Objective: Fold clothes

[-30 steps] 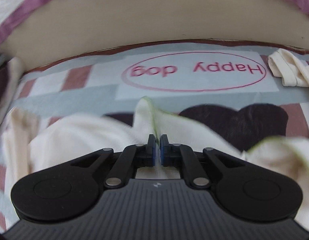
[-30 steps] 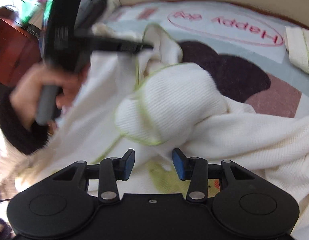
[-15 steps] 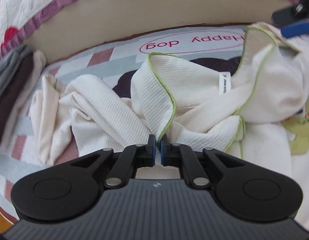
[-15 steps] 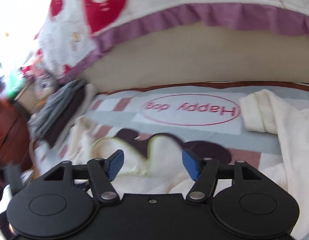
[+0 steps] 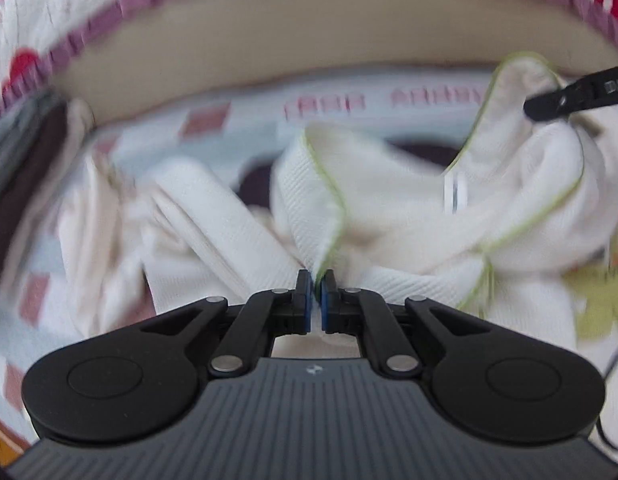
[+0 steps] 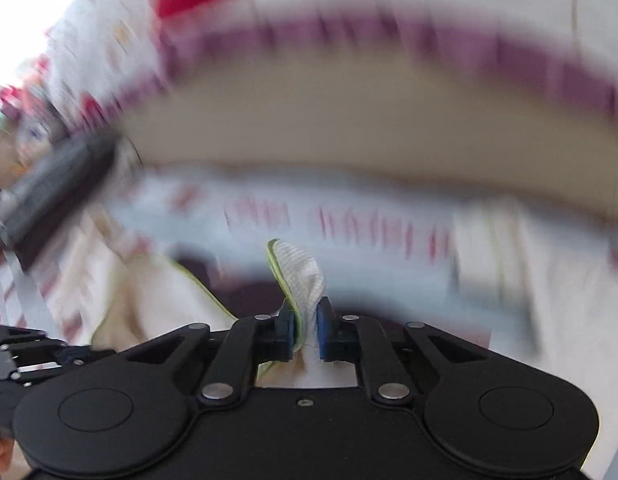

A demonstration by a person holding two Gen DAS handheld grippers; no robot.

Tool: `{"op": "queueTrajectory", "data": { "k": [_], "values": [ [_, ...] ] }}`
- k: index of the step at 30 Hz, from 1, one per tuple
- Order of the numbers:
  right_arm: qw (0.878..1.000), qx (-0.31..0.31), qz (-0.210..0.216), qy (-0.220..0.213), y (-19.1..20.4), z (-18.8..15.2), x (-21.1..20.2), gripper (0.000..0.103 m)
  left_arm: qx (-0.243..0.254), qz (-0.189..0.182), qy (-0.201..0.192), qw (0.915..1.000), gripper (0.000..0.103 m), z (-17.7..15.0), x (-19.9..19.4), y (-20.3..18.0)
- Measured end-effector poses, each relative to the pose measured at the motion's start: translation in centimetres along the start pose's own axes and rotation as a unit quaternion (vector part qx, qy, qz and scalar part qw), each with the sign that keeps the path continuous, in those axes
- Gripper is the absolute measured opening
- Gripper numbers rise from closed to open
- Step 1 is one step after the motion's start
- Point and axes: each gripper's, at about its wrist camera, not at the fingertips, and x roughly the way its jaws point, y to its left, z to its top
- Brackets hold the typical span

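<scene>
A white waffle-knit garment (image 5: 389,208) with lime-green trim lies bunched on a printed mat. In the left wrist view my left gripper (image 5: 316,280) is shut on a trimmed edge of it, and the cloth rises away from the pads. At the upper right of that view, a black finger of the right gripper (image 5: 549,104) reaches into a raised fold. In the blurred right wrist view my right gripper (image 6: 305,312) is closing its jaws on a green-trimmed flap of the garment (image 6: 301,268), which stands up between the blue pads.
The mat (image 5: 237,128) has pink checks and red lettering. Behind it rise a beige bed base (image 5: 309,40) and a quilt with a purple frill (image 5: 109,20). Dark grey folded clothes (image 5: 13,168) sit at the left, with a cream cloth (image 5: 89,220) beside them.
The right gripper's jaws, wide apart half a second ago, have come together on the garment's trimmed flap. The left gripper keeps its grip and has shifted a little; both views are now blurred.
</scene>
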Motion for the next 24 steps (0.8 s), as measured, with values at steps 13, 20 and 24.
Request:
{"op": "queueTrajectory", "data": {
  "k": [13,20,24],
  "values": [
    [0.980,0.038,-0.143,-0.130,-4.5,4.6,3.6,0.046,-0.087,-0.008,-0.069,0.9938,0.053,12.9,7.8,3.3],
    [0.989,0.129,-0.069,-0.031,-9.2,1.4,4.3,0.050,-0.102,-0.004,0.005,0.9947,0.061,6.3,7.1,8.6],
    [0.989,0.147,-0.024,-0.020,-8.6,1.0,4.7,0.051,-0.097,0.041,0.053,0.9930,0.062,3.4,5.4,13.4]
  ]
}}
